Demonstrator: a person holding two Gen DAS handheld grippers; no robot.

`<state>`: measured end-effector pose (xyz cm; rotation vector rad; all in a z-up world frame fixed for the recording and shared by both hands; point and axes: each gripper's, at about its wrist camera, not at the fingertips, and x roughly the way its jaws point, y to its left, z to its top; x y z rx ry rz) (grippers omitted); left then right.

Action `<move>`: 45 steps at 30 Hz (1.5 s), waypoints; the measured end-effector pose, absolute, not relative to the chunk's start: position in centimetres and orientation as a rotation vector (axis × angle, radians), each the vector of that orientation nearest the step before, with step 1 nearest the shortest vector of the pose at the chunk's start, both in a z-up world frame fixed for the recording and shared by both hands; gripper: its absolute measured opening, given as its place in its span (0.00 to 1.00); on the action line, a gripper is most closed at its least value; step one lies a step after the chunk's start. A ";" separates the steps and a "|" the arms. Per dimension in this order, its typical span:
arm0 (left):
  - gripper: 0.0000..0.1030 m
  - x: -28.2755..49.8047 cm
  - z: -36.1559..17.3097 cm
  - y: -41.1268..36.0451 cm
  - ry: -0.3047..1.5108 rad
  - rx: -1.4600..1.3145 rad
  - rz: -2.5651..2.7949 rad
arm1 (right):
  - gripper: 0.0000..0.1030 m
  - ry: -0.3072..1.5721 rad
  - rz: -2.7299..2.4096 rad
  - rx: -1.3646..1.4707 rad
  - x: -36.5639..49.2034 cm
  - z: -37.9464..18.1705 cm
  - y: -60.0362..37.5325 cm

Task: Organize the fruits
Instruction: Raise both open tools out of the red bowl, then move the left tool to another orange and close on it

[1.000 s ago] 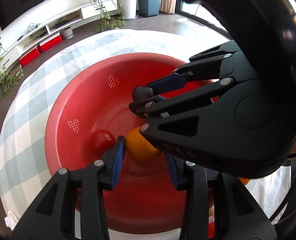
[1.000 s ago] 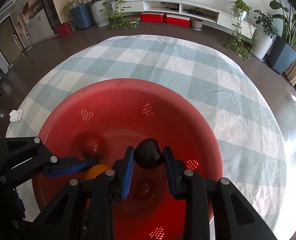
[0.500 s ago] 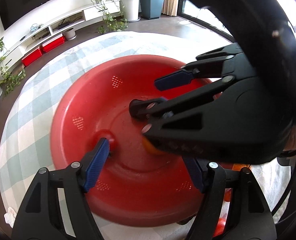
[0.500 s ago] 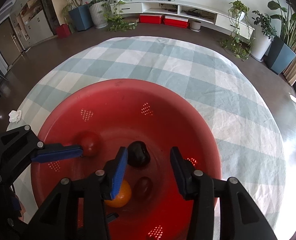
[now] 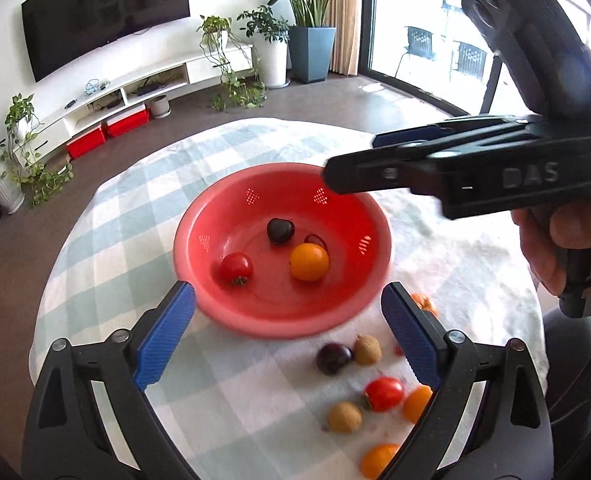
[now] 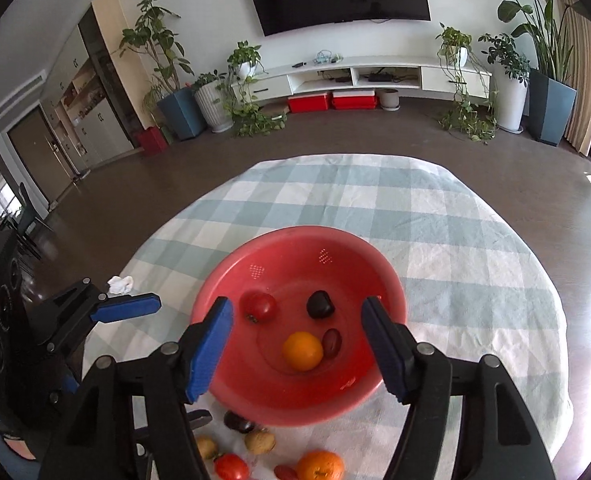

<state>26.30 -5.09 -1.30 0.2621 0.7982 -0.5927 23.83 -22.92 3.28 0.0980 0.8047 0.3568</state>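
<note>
A red bowl (image 5: pixel 215 304) (image 6: pixel 231 392) sits mid-table holding a tomato (image 5: pixel 236 267) (image 6: pixel 259 306), an orange (image 5: pixel 309 261) (image 6: pixel 302 351), a dark plum (image 5: pixel 280 230) (image 6: pixel 319 304) and a small dark red fruit (image 5: pixel 315 239) (image 6: pixel 331 342). My left gripper (image 5: pixel 288 332) hovers above the bowl's near rim, jaws opening, nothing between them. My right gripper (image 6: pixel 297 346) hangs over the bowl, jaws opening and empty; in the left wrist view it crosses the upper right. Loose fruit lies near the bowl: a plum (image 5: pixel 333 358), kiwis (image 5: pixel 367 349), a tomato (image 5: pixel 383 393), oranges (image 5: pixel 377 460).
The round table wears a checked cloth (image 6: pixel 435 220). A white crumpled scrap (image 6: pixel 120 283) lies at its left edge. A person's hand (image 5: pixel 567 236) holds the right gripper's handle. Behind are a TV, a low shelf and potted plants on dark floor.
Both grippers let go of their fruit, the left the orange and the right the dark plum, opened wide and pulled up and back from the bowl. The fruit now rests inside it.
</note>
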 end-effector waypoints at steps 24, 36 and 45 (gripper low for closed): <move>1.00 4.9 -6.1 -1.6 0.852 0.203 -0.527 | 0.91 0.742 0.258 0.085 4.6 -2.6 -22.7; 0.98 6.8 -6.6 -2.1 0.892 0.158 -0.547 | 0.91 0.753 0.226 0.090 4.1 -3.6 -23.0; 0.73 7.9 -7.7 -2.5 0.925 0.149 -0.545 | 0.91 0.777 0.210 0.084 4.4 -4.0 -22.9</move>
